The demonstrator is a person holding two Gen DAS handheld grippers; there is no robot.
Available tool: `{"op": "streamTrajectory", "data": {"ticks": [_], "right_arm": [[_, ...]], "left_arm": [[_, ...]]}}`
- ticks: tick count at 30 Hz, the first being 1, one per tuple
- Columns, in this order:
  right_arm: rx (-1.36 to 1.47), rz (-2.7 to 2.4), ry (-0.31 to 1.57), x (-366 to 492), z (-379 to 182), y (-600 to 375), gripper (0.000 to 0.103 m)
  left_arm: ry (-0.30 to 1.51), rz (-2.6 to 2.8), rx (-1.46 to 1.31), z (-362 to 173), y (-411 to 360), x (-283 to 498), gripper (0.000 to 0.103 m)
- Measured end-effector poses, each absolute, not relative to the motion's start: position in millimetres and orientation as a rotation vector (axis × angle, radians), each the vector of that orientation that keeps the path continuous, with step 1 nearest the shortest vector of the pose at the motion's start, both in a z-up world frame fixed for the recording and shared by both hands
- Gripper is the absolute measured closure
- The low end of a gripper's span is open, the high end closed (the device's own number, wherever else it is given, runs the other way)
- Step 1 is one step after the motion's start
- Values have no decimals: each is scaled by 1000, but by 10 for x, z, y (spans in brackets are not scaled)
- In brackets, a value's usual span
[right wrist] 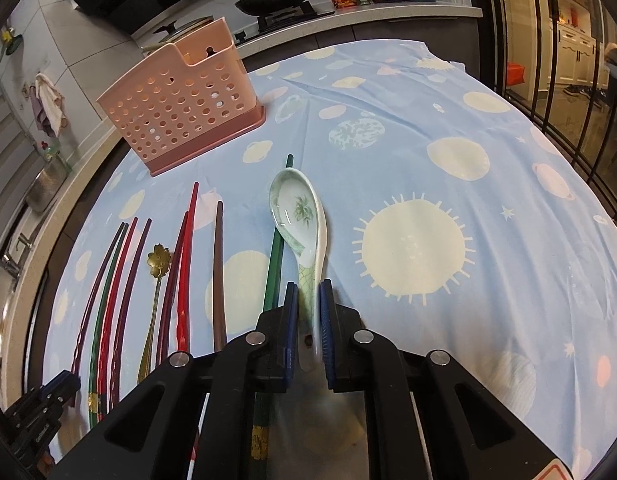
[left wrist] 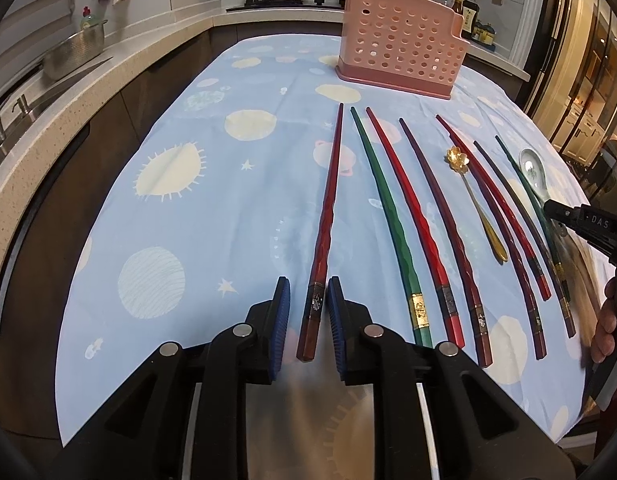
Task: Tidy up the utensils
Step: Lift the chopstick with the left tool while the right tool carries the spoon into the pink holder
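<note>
Lying lengthwise along the line each gripper points, the utensils run with their butt ends toward the person and their tips toward the pink perforated holder point(left wrist: 402, 46), which stands upright at the far side of the blue space-print cloth point(left wrist: 228, 200). That shared axis is what the next move appears to turn on: anything picked up has to travel straight ahead to the holder. The left gripper point(left wrist: 308, 312) straddles the butt end of the dark red chopstick point(left wrist: 326, 232), the leftmost of the row, with its blue pads narrowly spread and a sliver of cloth showing on either side, so it is not yet pinching. The right gripper point(right wrist: 308, 312) has its jaws nearly pressed together on the handle of the white ceramic spoon point(right wrist: 302, 220), and appears to be gripping it; the spoon's bowl, painted with a green sprig, faces up and points toward the holder, partly overlapping a green chopstick point(right wrist: 274, 268). Between the 2 grippers lie 6 more chopsticks in green, red and dark maroon, faceted and banded near the butts, plus a slim gold spoon with a flower-shaped bowl point(left wrist: 474, 204). The holder looks nearer to the left side.
</note>
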State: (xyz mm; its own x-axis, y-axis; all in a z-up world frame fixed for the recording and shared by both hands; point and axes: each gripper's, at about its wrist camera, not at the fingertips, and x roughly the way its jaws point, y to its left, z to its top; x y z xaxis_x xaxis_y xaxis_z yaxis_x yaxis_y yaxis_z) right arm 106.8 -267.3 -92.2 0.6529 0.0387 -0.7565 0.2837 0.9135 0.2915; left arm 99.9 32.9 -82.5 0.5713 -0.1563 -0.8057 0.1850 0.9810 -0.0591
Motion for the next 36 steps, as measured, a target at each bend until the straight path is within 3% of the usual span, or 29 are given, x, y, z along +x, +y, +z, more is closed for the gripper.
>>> {"op": "streamTrajectory", "data": {"ticks": [2, 14, 24, 36], "right_arm": [[378, -156, 841, 979, -858, -2654, 93], [314, -161, 742, 371, -329, -2606, 97], [303, -103, 611, 342, 232, -2594, 97], [277, -32, 526, 1204, 831, -2629, 97]], "left_arm": [[951, -224, 5, -815, 363, 984, 93], [904, -283, -86, -539, 512, 714, 95], [716, -328, -100, 198, 576, 725, 96], [434, -319, -50, 1378, 381, 1502, 96]]}}
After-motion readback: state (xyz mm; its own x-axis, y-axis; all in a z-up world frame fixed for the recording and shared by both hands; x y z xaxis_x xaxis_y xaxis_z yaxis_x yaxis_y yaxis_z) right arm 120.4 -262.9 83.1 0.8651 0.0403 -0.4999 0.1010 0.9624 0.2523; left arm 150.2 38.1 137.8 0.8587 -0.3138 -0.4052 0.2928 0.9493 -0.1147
